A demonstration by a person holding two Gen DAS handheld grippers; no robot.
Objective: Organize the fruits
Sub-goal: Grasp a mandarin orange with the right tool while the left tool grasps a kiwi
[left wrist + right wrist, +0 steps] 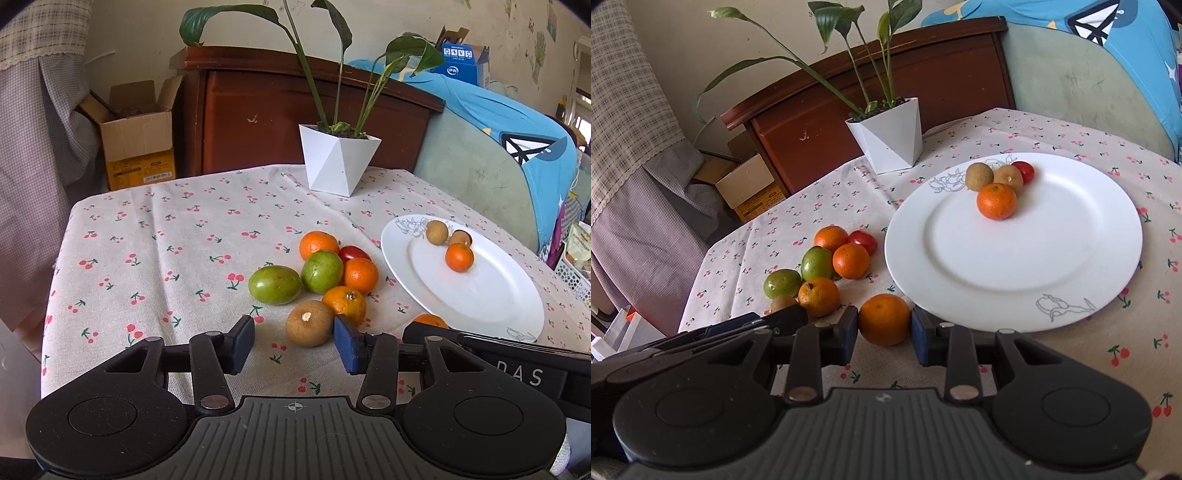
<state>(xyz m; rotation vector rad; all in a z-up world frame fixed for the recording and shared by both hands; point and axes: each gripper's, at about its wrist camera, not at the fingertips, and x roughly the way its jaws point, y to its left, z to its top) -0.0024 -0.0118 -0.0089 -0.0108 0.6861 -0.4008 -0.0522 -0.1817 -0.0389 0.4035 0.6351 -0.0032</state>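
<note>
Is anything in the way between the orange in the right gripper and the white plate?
Nothing visible blocks it. The right gripper is shut on the orange just beside the plate's near rim, with only bare tablecloth around. The fruits already on the plate sit at its far side, leaving the middle free.

Your left gripper (294,345) sits low over the cherry-print tablecloth (155,236) with its blue-padded jaws spread apart. A round brown kiwi-like fruit (309,323) lies just ahead between the pads, nearer the right one, not gripped. Behind it cluster three small orange mandarins (344,303), two green plums (274,284) and a red tomato (354,253). To your right, the white round plate (491,295) carries another mandarin (459,257) and two brown fruits (436,232).
</note>
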